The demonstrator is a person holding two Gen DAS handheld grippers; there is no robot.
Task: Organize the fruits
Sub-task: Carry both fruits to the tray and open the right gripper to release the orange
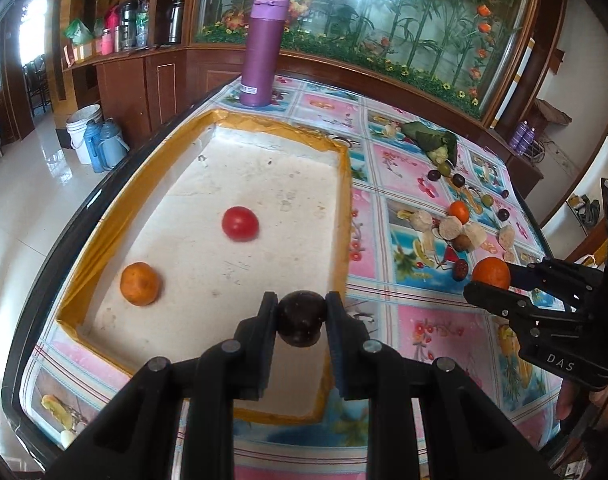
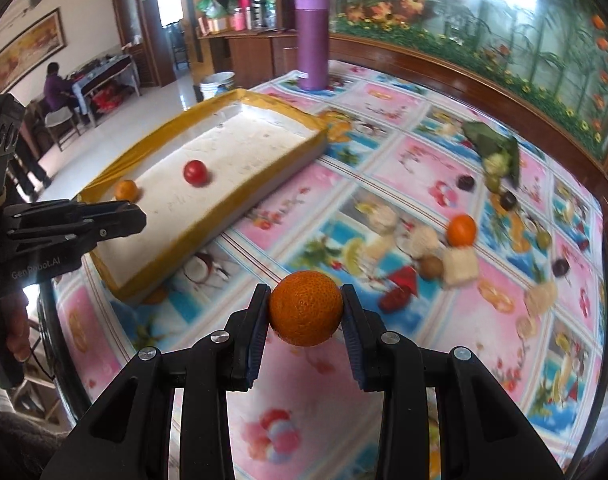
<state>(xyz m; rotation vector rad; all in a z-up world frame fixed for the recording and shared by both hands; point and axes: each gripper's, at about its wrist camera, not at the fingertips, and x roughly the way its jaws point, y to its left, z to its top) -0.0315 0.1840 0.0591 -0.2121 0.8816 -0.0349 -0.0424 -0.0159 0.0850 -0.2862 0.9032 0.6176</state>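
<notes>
A dark plum (image 1: 302,317) sits clamped between the left gripper (image 1: 300,312)'s jaws, while the right gripper (image 2: 305,314)'s jaws squeeze an orange (image 2: 305,308) at their tips.

Dark brown round fruit (image 1: 302,322) at lower centre of the left wrist view, clamped between jaws above the near edge of the tray (image 1: 345,208). Orange (image 2: 305,309) at lower centre of the right wrist view, pinched between jaws. White shallow tray with yellow taped rim at centre left holds a red tomato (image 1: 240,223) mid-floor and a second orange (image 1: 140,283) near its lower left corner, well apart. Loose fruits (image 1: 459,211) scattered at right on the table.
</notes>
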